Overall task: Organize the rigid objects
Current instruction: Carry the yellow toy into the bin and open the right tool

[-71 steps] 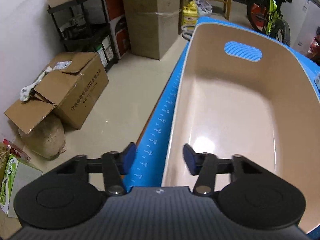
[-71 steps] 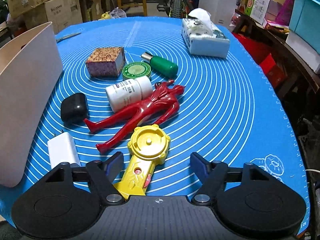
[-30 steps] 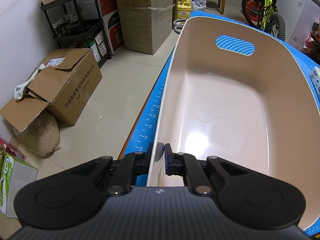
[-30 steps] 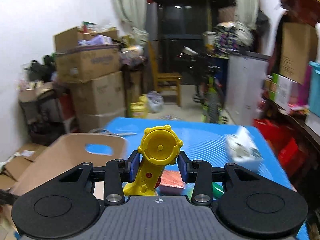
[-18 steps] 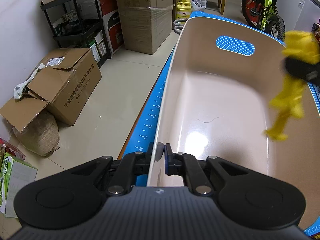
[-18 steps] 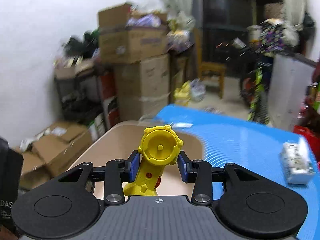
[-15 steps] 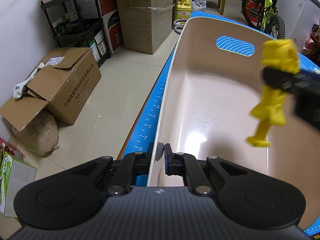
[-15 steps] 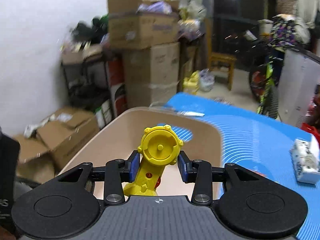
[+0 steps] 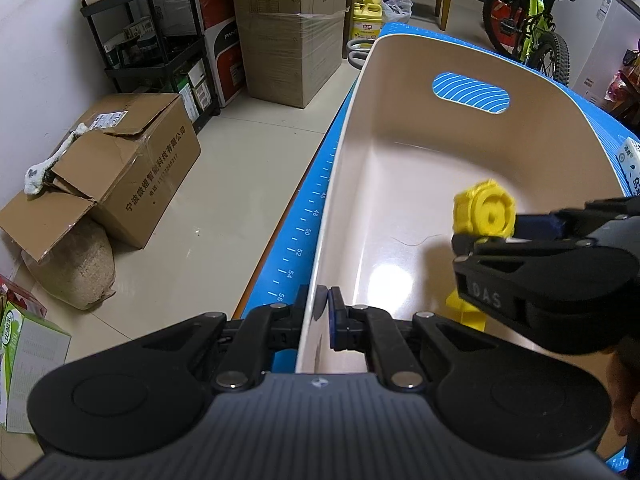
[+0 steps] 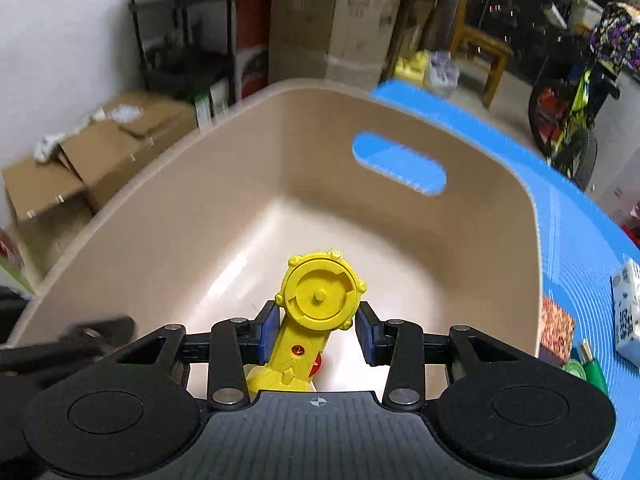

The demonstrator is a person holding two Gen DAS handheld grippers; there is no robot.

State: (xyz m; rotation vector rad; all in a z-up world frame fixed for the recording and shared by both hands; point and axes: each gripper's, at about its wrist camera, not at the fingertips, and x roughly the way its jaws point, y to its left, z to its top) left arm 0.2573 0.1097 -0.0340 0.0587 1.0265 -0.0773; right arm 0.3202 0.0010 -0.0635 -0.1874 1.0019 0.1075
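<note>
Beige plastic bin [image 9: 420, 184] on blue-matted surface [image 9: 304, 216], interior bare; near wall pinched between fingers [image 9: 335, 320] of left gripper [image 9: 323, 312], one finger outside, one inside, pressed together on the rim. Yellow launcher toy [image 10: 316, 300] pinched at its neck just below the round head by right gripper [image 10: 316, 334]; blue pads close on either side, contact on the right pad not quite certain in the right wrist view; toy [image 9: 484, 216] held above the bin floor, handle pointing down, not yet touching the bottom as far as visible. Task judged at an early stage: bin steadied, first object carried over it, nothing yet deposited; remaining step for this item judged to be lowering and release inside. More left outside: patterned box [image 10: 556, 332], green tin [image 10: 574, 368], green bottle [image 10: 592, 368] and tissue pack [image 10: 628, 308] resting on the surface beyond the bin's right wall; other items possibly out of view.
</note>
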